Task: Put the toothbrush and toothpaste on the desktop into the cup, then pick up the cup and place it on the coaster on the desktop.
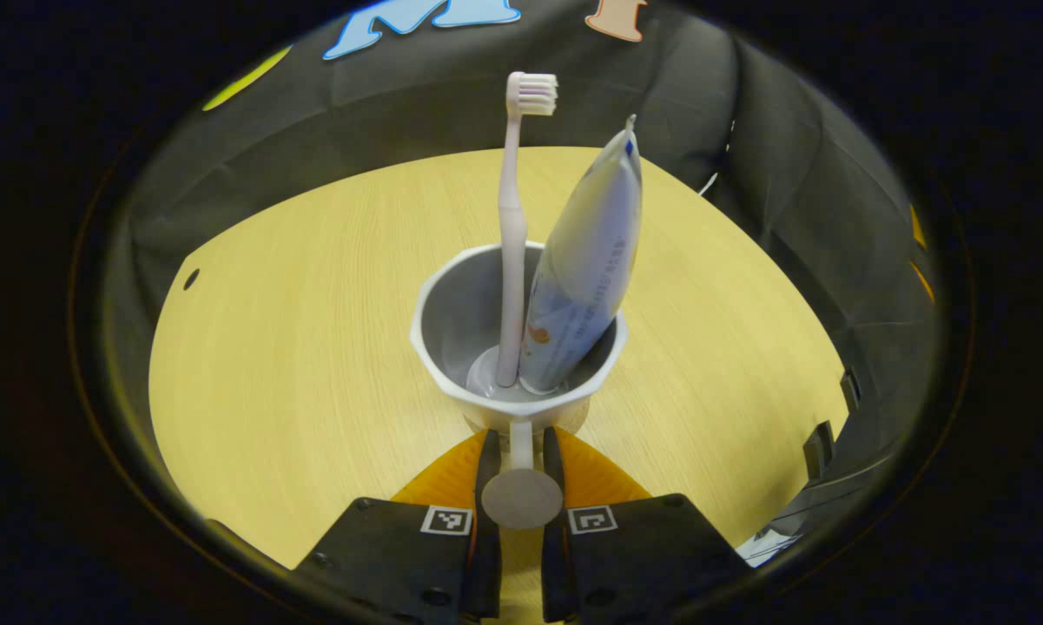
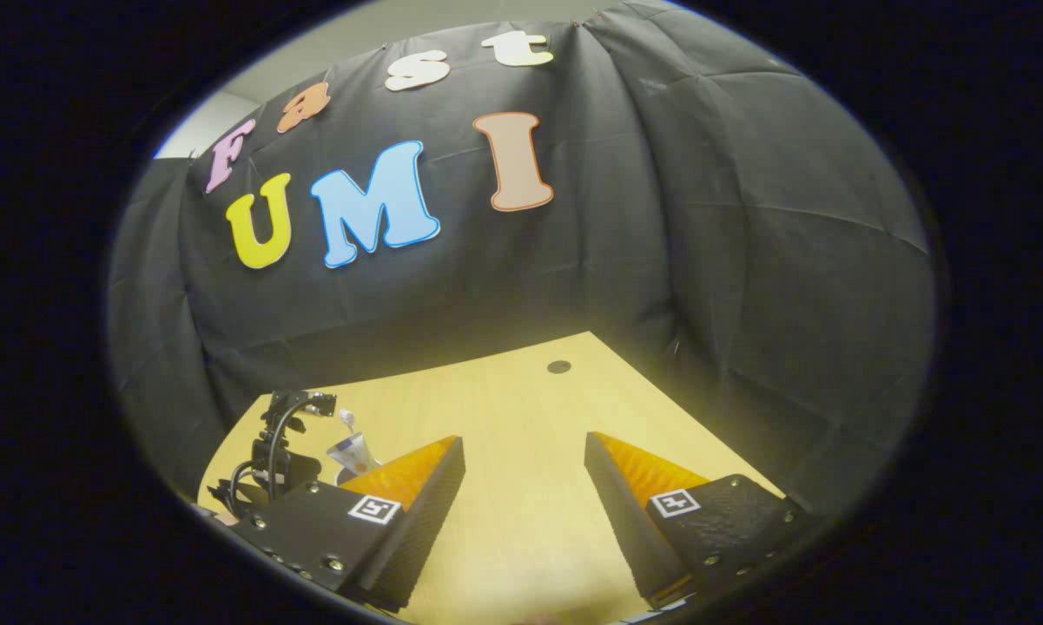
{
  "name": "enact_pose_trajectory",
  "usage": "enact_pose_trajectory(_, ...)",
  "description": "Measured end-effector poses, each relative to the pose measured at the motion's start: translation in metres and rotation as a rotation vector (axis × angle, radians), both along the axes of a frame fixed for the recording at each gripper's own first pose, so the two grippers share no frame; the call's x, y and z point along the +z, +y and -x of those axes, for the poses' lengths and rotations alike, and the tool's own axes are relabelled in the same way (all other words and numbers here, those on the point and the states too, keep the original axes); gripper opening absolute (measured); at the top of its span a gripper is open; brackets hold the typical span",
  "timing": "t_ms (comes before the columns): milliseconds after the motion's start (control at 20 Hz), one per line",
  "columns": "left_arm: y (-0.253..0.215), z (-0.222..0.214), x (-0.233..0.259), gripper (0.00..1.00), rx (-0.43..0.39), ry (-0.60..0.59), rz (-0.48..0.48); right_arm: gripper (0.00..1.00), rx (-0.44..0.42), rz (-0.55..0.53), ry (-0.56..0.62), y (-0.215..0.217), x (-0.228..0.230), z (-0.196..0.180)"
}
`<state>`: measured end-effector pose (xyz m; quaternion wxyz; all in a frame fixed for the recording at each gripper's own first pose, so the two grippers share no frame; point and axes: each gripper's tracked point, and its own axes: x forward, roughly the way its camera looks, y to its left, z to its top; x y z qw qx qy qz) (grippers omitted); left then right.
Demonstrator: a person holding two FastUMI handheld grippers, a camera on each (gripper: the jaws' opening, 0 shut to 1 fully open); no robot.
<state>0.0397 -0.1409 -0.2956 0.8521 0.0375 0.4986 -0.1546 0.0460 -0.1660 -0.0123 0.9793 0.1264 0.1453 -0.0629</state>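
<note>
We pinch the cup by its handle with the left gripper — brush and paste already stand inside, so it must stay upright. The right gripper hangs spread, empty, over the desk.

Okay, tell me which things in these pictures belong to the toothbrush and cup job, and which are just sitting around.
Part of the job:
- toothbrush, standing in the cup
- toothpaste, leaning in the cup
- cup, its handle held by the left gripper
- right gripper, open, holding nothing

Just around:
- desktop
- hole in the desktop
</note>
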Motion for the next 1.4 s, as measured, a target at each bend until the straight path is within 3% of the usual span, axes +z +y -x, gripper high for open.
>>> enact_pose_trajectory(300,-0.003,0.007,-0.003,0.24,0.002,-0.003,-0.024,0.89,0.024,0.019,0.005,0.002,0.000,-0.001)
enact_pose_trajectory(450,-0.001,0.006,-0.004,0.29,-0.025,-0.008,-0.048,0.89,0.033,0.019,0.009,0.004,-0.003,-0.001)
enact_pose_trajectory(800,-0.003,0.009,-0.002,0.35,0.013,-0.003,0.002,0.89,0.063,0.037,0.006,0.011,0.001,-0.002)
enact_pose_trajectory(900,-0.010,0.015,0.005,0.46,0.019,-0.003,0.047,0.89,0.081,0.051,0.006,0.014,0.002,-0.002)
enact_pose_trajectory(950,-0.013,0.015,0.008,0.58,0.023,-0.016,0.063,0.89,0.094,0.058,0.004,0.018,0.002,-0.001)
enact_pose_trajectory(1000,-0.013,0.016,0.013,0.53,0.026,-0.036,0.072,0.89,0.108,0.066,0.001,0.020,0.003,-0.001)
enact_pose_trajectory(1050,-0.013,0.016,0.018,0.61,0.036,-0.059,0.079,0.89,0.124,0.073,-0.004,0.023,0.005,-0.001)
enact_pose_trajectory(1100,-0.012,0.017,0.025,0.55,0.050,-0.080,0.090,0.89,0.143,0.080,-0.010,0.028,0.007,-0.002)
enact_pose_trajectory(1150,-0.010,0.020,0.033,0.55,0.070,-0.097,0.106,0.89,0.161,0.088,-0.019,0.032,0.010,-0.002)
enact_pose_trajectory(1200,-0.010,0.021,0.043,0.62,0.092,-0.120,0.131,0.87,0.183,0.097,-0.032,0.037,0.014,-0.002)
enact_pose_trajectory(1250,-0.008,0.022,0.052,0.58,0.113,-0.144,0.152,0.87,0.207,0.107,-0.042,0.042,0.016,-0.003)
enact_pose_trajectory(1350,-0.002,0.023,0.073,0.81,0.158,-0.203,0.171,0.87,0.252,0.137,-0.064,0.051,0.023,-0.003)
enact_pose_trajectory(1400,0.003,0.023,0.084,0.81,0.178,-0.242,0.173,0.89,0.274,0.149,-0.074,0.055,0.027,-0.002)
